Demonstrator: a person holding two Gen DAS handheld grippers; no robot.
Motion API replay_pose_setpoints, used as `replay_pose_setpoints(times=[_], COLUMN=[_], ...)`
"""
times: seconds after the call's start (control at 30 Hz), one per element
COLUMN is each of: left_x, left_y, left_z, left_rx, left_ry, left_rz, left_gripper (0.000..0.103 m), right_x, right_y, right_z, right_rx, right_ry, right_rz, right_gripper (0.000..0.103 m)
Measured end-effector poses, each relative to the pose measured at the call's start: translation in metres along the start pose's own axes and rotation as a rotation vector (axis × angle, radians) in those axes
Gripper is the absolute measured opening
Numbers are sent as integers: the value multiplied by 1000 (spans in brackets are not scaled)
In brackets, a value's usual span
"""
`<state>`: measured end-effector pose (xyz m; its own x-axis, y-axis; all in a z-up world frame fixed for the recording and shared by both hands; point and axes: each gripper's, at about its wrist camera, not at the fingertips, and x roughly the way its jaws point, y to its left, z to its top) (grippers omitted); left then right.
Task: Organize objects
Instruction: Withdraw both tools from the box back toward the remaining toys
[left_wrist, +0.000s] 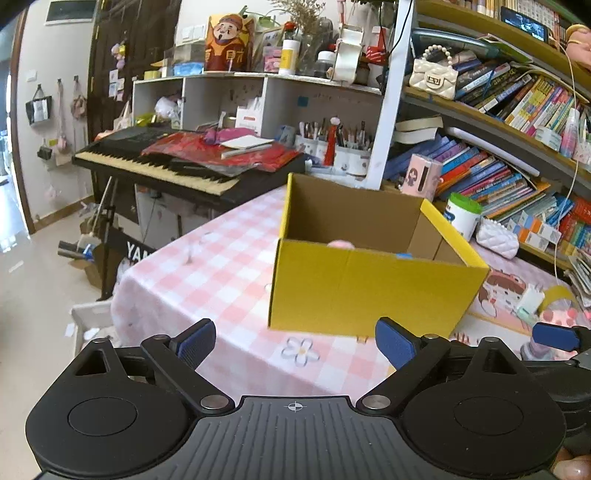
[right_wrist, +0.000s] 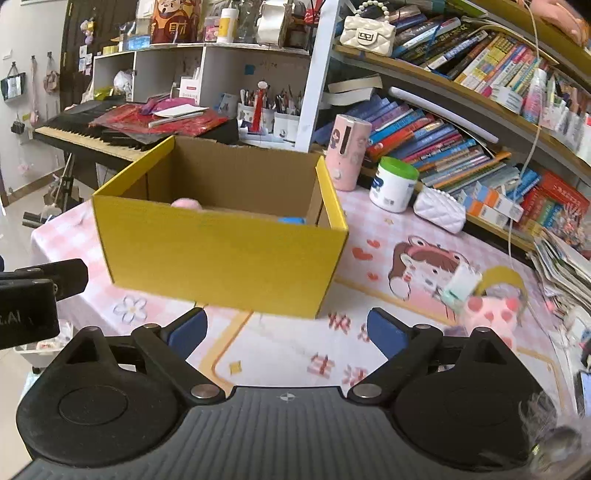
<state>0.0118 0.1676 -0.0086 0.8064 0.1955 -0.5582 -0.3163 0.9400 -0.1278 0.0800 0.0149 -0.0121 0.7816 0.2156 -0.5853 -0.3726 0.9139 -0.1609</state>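
Both my grippers, left gripper (left_wrist: 295, 345) and right gripper (right_wrist: 286, 332), gape empty before the yellow cardboard box (right_wrist: 221, 251); the loose pink toy (right_wrist: 491, 314) lies right, nearer my right.

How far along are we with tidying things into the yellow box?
Done: a pink item and a blue item already sit inside the yellow box. In hand: nothing; the left gripper and right gripper are both open and empty. Left: a white-and-teal item and a pink spotted item lie on the table.
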Motion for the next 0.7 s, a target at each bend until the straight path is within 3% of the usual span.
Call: replay_pose_setpoints(times=[0.33,0.7], left_x=[-17,-22], left_y=[4,-21], left_z=[-22,-39], left_rx=[50,134], left_ry=[60,115], left_rz=[-28,-130], left_gripper=[96,96], right_x=[-33,-58], right_y=[4,-17], right_z=[-32,-62], right_rx=[37,108], right_ry=[27,76], right_rz=[-67,-173], right_gripper=[98,99])
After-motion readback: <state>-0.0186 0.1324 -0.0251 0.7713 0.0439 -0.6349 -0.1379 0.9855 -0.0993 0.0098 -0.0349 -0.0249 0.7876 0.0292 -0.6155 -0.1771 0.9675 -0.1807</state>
